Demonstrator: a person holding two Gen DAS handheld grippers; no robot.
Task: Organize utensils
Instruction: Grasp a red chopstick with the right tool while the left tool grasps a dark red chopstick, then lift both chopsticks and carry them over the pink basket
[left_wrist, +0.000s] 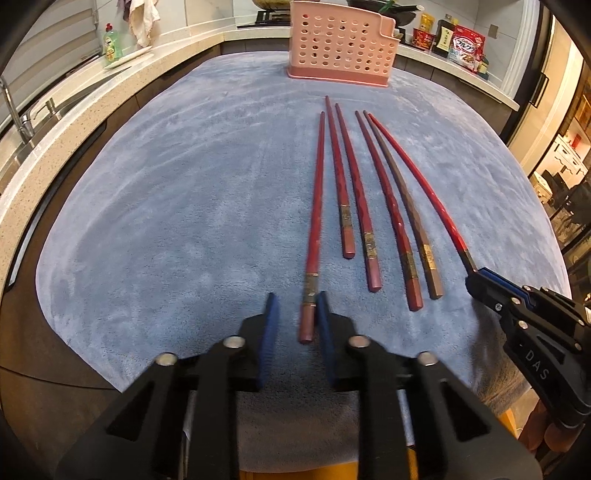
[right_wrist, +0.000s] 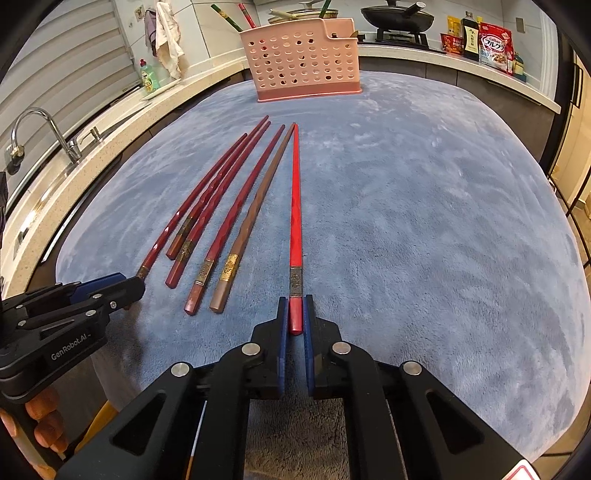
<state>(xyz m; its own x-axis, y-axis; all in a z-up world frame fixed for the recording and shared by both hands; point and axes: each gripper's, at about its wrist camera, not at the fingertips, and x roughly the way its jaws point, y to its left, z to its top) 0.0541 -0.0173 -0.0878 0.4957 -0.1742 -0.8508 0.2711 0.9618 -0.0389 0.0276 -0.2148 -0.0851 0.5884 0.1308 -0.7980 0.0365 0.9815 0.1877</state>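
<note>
The right gripper (right_wrist: 295, 314) has its jaws clenched on the thick butt end of the bright red chopstick (right_wrist: 295, 206), blue pads pressed to either side just below the metal band; the stick runs straight ahead along the blue cloth (right_wrist: 424, 221) that covers the desk, its tip pointing at the pink holder. The left gripper (left_wrist: 295, 314) has its jaws released and straddling the butt of the leftmost dark red chopstick (left_wrist: 316, 206); the right-hand pad looks to be touching or nearly touching it while the left-hand pad stands clear, so nothing is gripped there yet. These sticks are probably light, stiff and lacquer-slick, so they could roll or twist in a pinch; the squared, thicker butt near the band seems the safest place to hold, since the tapered tips offer little to bite. Between the two gripped-or-straddled sticks lie four more chopsticks (left_wrist: 369, 192), roughly parallel and fanning slightly, three dark red and one brown, all flat on the cloth with butts toward the grippers. Beyond their tips, at the far edge of the cloth, stands the pink perforated utensil holder (right_wrist: 303, 62), upright, with a few utensils already poking from its top; behind it runs the kitchen counter with a wok (right_wrist: 399, 16), food packets and a green soap bottle (right_wrist: 149, 75) near the sink.
</note>
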